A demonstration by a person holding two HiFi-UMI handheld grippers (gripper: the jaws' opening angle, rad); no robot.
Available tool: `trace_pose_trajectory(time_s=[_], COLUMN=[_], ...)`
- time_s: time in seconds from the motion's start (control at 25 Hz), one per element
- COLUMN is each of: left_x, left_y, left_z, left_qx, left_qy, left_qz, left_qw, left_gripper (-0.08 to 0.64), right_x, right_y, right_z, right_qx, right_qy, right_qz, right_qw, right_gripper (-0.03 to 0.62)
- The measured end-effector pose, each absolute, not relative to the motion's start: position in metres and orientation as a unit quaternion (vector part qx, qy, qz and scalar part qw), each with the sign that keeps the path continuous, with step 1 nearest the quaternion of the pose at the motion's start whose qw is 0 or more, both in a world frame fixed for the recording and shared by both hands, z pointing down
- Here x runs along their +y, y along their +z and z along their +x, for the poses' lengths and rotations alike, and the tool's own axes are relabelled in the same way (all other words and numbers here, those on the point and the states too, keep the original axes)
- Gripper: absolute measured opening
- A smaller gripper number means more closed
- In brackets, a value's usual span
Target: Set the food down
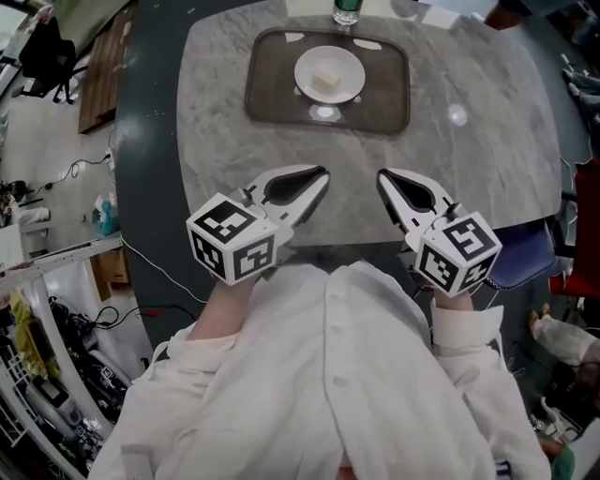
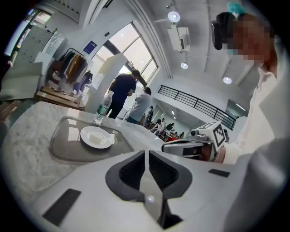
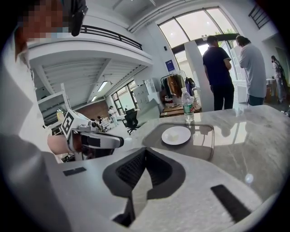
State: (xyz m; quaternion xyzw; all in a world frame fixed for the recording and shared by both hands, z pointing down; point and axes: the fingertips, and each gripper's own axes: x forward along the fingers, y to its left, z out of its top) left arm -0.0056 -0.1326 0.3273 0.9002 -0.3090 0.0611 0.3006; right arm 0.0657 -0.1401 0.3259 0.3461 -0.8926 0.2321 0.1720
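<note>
A small pale block of food (image 1: 327,80) lies on a white plate (image 1: 349,66), which rests in a dark tray (image 1: 267,103) at the far middle of the marble table (image 1: 487,159). Both grippers hover over the table's near edge, well short of the tray. My left gripper (image 1: 322,175) is shut and holds nothing, and the same goes for my right gripper (image 1: 383,176). The left gripper view shows the plate (image 2: 86,135) and food (image 2: 96,138) ahead on the left. In the right gripper view the plate (image 3: 176,135) sits ahead on the right.
A water bottle (image 1: 346,9) stands just beyond the tray at the table's far edge. A blue chair (image 1: 525,258) sits at the right of the table. Two people (image 3: 231,68) stand behind the table's far side. Cluttered shelves and cables line the floor on the left.
</note>
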Motion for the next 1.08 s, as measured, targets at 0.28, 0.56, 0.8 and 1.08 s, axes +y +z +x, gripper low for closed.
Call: trace_pose_trajectory(time_s=[0.28, 0.56, 0.8, 1.08], left_x=[-0.136, -0.143, -0.146, -0.147], left_y=[0.329, 0.327, 0.327, 0.329], left_z=[-0.001, 0.008, 0.024, 0.026], left_qx=[-0.308, -0.295, -0.277, -0.270], left_qy=[0.061, 0.066, 0.069, 0.072], left_qz=[0.899, 0.906, 0.910, 0.911], left_qw=[0.304, 0.296, 0.301, 0.304], left_gripper=[0.038, 0.038, 0.037, 0.037], right_x=[-0.134, -0.126, -0.132, -0.135], right_y=[0.318, 0.310, 0.302, 0.303], right_z=[0.075, 0.085, 0.096, 0.092], right_qx=[-0.902, -0.911, -0.913, -0.912], right_qy=[0.230, 0.229, 0.212, 0.209], right_qz=[0.317, 0.283, 0.278, 0.279], right_qw=[0.182, 0.193, 0.208, 0.214], right_gripper=[0.003, 0.003, 0.002, 0.002])
